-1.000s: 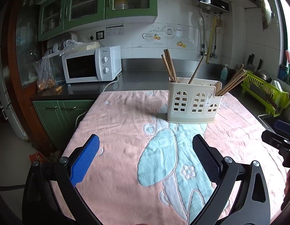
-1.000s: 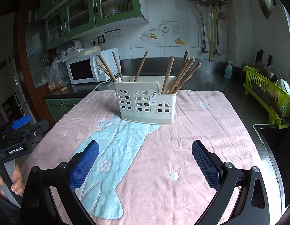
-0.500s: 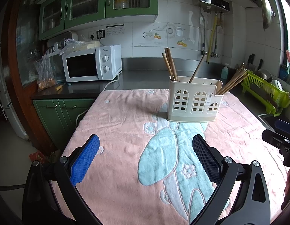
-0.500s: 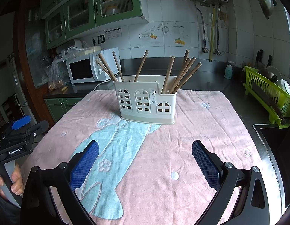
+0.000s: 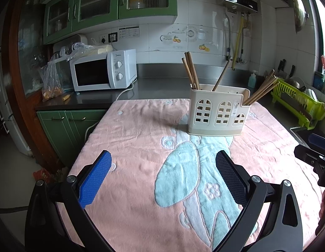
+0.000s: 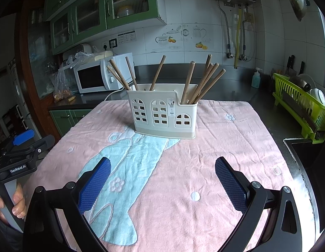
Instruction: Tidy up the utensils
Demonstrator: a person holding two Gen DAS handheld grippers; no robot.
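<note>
Cloth [image 6: 221, 147]: I see soft pink terry with a pale blue raised pattern, matt and creased.
Holder [image 6: 162, 113]: cream plastic, smooth, slight sheen.
Chopsticks [image 6: 206, 84]: they look like bare wood to me, matt.
My left gripper [image 5: 162, 168] pads [image 5: 95, 176]: blue, finely knurled; frame matt black plastic.
Counter [image 5: 158, 86]: dark, glossy.
Drying rack [image 6: 298, 105]: shiny lime plastic.

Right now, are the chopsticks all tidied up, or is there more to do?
Done, it seems: the wooden chopsticks all stand in the cream plastic holder, and none lie on the pink towel. In hand: nothing; the left gripper and right gripper are open. Left: perhaps regrouping them between compartments.
</note>
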